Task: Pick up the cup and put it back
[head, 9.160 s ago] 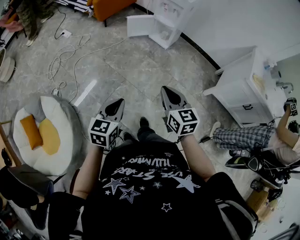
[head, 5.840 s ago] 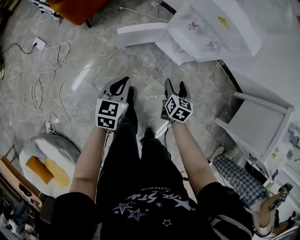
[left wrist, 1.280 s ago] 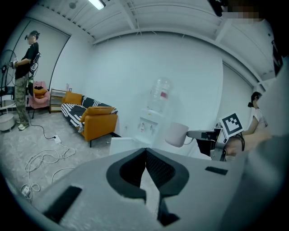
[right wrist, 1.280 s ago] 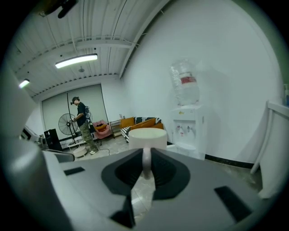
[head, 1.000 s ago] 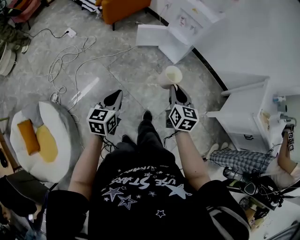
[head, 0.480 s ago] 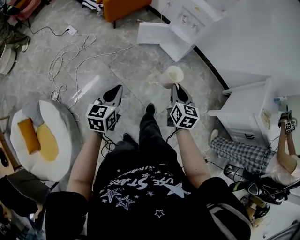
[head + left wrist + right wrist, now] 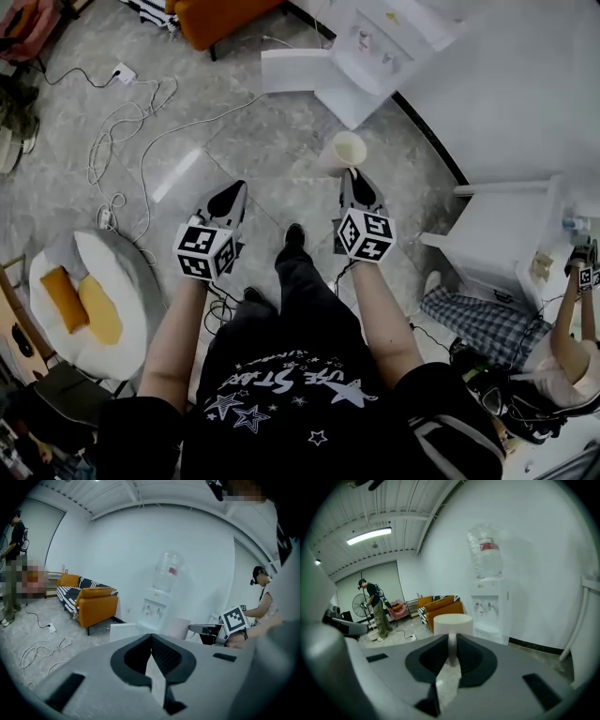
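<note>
The floor (image 7: 281, 141) under both tools was grey stone-look tile, in a room with plain white walls. The right gripper (image 7: 350, 176) was clamped on the wall of the pale cup (image 7: 345, 150), one jaw inside the rim and one outside, so the cup stood upright at its tips, off the floor. The left gripper (image 7: 232, 190) hung level with it and well apart, jaws pressed together with nothing between them.

Ahead of the right gripper and slightly to its right stood a white water dispenser (image 7: 490, 602) topped by an upturned bottle (image 7: 485, 550), and a white panel (image 7: 295, 70) lay on the floor beside its base. Further ahead and to the left sat an orange sofa (image 7: 220, 14). White cables (image 7: 122, 122) and a socket strip (image 7: 120, 72) trailed across the tiles ahead-left of the left gripper, and a round grey and white cushion seat (image 7: 89, 295) lay to its left. A white cabinet (image 7: 511, 234) stood to the right of the right gripper, with a seated person (image 7: 525, 328) beyond it. Far off, another person (image 7: 375, 606) stood by a fan (image 7: 360, 605). Open floor lay between the cup and the dispenser.

The bottle's red label was too small to read. The wearer's black shirt (image 7: 300, 394) carried white stars and lettering that I could not read with certainty.
</note>
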`<state>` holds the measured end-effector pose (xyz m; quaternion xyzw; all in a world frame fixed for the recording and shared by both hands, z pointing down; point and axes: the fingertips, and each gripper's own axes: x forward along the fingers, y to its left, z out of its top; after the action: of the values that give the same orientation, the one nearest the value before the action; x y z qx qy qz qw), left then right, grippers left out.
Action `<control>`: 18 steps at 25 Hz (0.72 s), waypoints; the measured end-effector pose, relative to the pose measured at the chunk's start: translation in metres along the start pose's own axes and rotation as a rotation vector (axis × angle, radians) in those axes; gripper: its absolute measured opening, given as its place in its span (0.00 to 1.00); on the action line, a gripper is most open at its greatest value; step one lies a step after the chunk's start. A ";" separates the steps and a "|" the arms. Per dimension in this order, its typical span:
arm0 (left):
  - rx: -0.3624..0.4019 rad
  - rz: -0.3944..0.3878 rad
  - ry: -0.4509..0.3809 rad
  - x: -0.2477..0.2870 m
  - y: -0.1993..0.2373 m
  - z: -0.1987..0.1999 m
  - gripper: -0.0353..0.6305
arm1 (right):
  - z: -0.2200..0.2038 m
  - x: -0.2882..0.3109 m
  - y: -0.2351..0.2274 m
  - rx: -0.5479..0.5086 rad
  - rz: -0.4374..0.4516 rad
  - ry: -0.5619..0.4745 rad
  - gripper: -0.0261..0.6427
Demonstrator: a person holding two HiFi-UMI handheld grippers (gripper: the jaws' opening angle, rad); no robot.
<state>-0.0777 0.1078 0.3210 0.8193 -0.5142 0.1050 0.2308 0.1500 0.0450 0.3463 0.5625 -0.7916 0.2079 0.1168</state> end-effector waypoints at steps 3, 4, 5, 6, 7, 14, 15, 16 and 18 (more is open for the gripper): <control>-0.017 0.004 0.002 0.051 0.004 0.010 0.07 | 0.002 0.039 -0.029 -0.024 0.014 0.036 0.11; -0.027 0.008 -0.002 0.067 0.005 0.013 0.07 | 0.001 0.052 -0.039 -0.030 0.019 0.049 0.11; -0.034 0.011 -0.005 0.082 0.007 0.016 0.07 | 0.000 0.064 -0.048 -0.034 0.023 0.060 0.11; -0.038 0.015 -0.005 0.096 0.009 0.017 0.07 | -0.001 0.077 -0.057 -0.037 0.024 0.070 0.11; -0.039 0.017 -0.001 0.110 0.012 0.018 0.07 | -0.003 0.088 -0.065 -0.040 0.023 0.080 0.11; -0.031 -0.005 0.045 0.184 0.045 -0.003 0.07 | -0.040 0.165 -0.092 -0.031 -0.002 0.150 0.11; -0.026 -0.011 0.056 0.196 0.053 -0.009 0.07 | -0.049 0.176 -0.095 -0.017 -0.011 0.160 0.11; -0.025 -0.016 0.068 0.207 0.061 -0.016 0.07 | -0.059 0.186 -0.097 -0.001 -0.022 0.175 0.11; -0.032 -0.024 0.086 0.228 0.079 -0.030 0.07 | -0.079 0.206 -0.101 0.020 -0.042 0.208 0.11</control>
<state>-0.0440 -0.0874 0.4619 0.8163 -0.4957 0.1292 0.2670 0.1715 -0.1202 0.5226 0.5557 -0.7610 0.2707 0.1969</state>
